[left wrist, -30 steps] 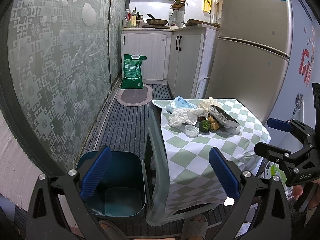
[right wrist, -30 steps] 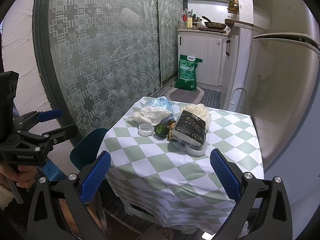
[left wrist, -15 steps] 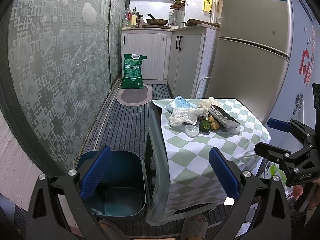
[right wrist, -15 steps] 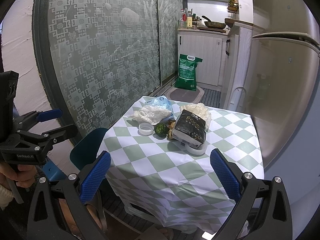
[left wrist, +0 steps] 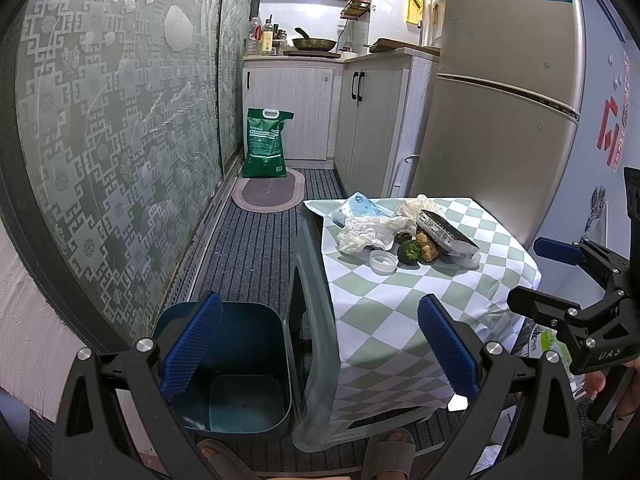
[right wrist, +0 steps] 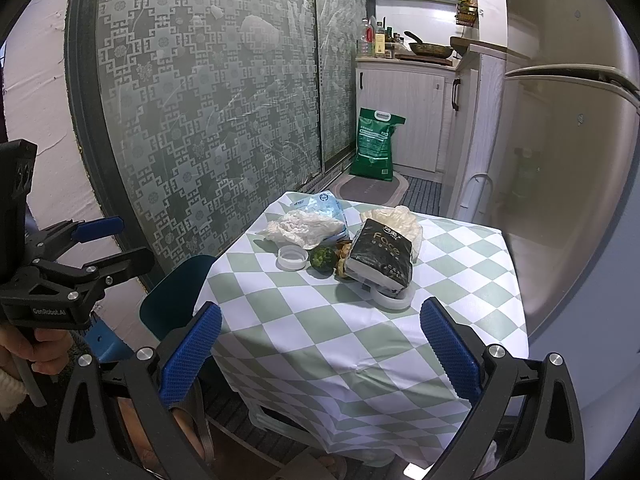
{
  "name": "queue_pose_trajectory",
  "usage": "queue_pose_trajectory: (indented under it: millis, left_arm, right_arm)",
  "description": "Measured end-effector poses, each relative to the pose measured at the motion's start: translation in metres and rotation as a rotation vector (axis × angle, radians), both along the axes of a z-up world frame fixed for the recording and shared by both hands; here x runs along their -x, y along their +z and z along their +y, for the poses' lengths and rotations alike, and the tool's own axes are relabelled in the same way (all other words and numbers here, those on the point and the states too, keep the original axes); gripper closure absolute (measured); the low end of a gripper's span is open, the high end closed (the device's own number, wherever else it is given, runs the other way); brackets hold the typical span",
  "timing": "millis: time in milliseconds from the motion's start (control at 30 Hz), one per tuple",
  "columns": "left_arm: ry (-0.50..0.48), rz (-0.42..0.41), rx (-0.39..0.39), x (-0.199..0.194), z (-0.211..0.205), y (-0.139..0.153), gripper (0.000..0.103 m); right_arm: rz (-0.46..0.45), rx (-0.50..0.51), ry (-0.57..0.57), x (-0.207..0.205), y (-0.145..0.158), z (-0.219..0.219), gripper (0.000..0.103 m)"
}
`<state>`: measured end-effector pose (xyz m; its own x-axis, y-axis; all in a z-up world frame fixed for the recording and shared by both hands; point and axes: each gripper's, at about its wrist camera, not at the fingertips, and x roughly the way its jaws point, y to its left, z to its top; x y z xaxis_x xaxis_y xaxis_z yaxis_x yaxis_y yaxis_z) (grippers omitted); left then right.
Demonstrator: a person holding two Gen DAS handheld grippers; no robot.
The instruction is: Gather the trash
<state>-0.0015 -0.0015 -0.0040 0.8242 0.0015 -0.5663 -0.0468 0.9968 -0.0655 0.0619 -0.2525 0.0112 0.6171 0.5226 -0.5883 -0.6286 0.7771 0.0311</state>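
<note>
Kitchen tabletop [right wrist: 360, 320] holds all the trash [right wrist: 344, 240] at its far side; bin [left wrist: 228, 368] on floor left looks empty. Nothing collected yet. Left gripper [left wrist: 320, 344] and right gripper [right wrist: 320, 344] fingers wide, holding nothing.

A narrow home kitchen. White cabinets [left wrist: 312, 114] run along the far wall, with a frying pan [left wrist: 314, 43] and bottles [left wrist: 264, 36] on the counter. A tall silver refrigerator [left wrist: 496, 92] stands beside them. A green rice sack [left wrist: 265, 144] sits on the striped floor mat by a frosted patterned sliding door [left wrist: 116, 128]. A small table [right wrist: 360, 320] wears a green-and-white checked cloth.
</note>
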Motion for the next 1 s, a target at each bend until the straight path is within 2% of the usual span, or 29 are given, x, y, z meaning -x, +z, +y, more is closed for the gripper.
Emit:
queue_pose_trajectory:
  millis: [1000]
  left_arm:
    - [0.000, 0.001, 0.000, -0.0001, -0.0023, 0.0009, 0.003]
  right_arm:
    - [0.001, 0.003, -0.003, 0.0010, -0.0026, 0.0012, 0.002]
